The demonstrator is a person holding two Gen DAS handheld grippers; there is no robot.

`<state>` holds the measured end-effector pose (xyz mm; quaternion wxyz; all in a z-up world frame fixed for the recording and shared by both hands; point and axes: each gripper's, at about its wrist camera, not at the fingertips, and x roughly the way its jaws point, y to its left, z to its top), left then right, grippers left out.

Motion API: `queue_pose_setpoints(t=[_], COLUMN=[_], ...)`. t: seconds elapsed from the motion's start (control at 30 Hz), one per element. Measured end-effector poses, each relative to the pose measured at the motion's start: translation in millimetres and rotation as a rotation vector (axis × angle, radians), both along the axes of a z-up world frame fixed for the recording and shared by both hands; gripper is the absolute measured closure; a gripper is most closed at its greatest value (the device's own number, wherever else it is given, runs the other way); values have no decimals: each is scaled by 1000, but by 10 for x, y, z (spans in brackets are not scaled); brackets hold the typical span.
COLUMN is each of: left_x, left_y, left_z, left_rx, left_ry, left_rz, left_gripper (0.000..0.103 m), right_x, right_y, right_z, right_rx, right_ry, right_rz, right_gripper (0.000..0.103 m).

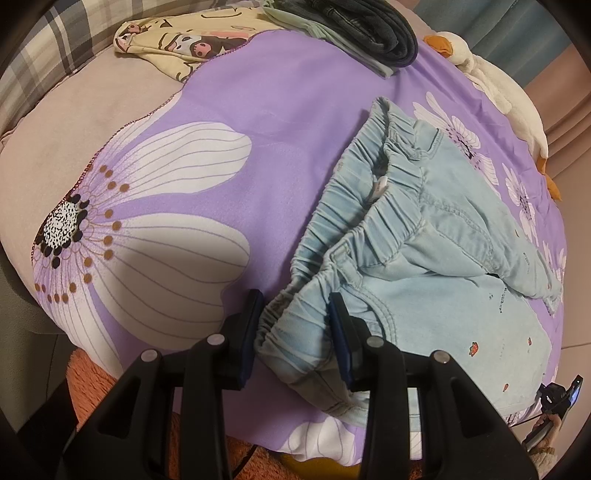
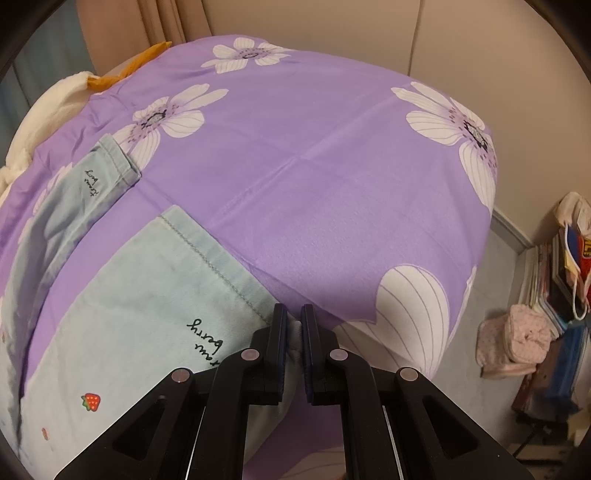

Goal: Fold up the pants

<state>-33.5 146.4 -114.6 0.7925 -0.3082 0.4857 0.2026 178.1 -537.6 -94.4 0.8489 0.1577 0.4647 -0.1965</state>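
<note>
Light blue pants [image 1: 424, 236] lay on the purple floral sheet [image 1: 288, 110], toward its near edge, waistband pointing to the left side, legs running to the right. Left gripper [image 1: 295, 332] had its jaws apart, straddling the bunched elastic waistband corner at the near edge; fabric sat between the pads but wasn't pinched yet, likely lined up for a grab. Right gripper [image 2: 293, 332] was nearly together, clamped on the hem corner of the near leg [image 2: 155, 314], which lay flat; that grip probably served to hold the leg taut or lift it for a fold. The far leg [image 2: 88, 192] lay crumpled and skewed, apart from the near one, so the pants weren't aligned. Plenty of bare sheet beyond the hems and past the waistband for a fold-over. Stuffed duck [image 1: 509, 96] sat along the far edge, folded dark clothes [image 1: 369, 29] and a cartoon-print garment [image 1: 177, 40] at the far-left corner, well apart from the pants.
</note>
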Motion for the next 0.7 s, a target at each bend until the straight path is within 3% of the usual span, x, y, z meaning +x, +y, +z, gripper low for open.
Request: queue_pose_setpoints(t=[0.7], left_x=[-2], left_y=[17], left_z=[5], left_rx=[-10], left_ry=[-8], left_rz=[-1], left_gripper=[65], right_x=[15], right_y=[36], right_z=[-4], right_rx=[-18], right_ry=[2], right_rz=[-12], right_gripper=[96])
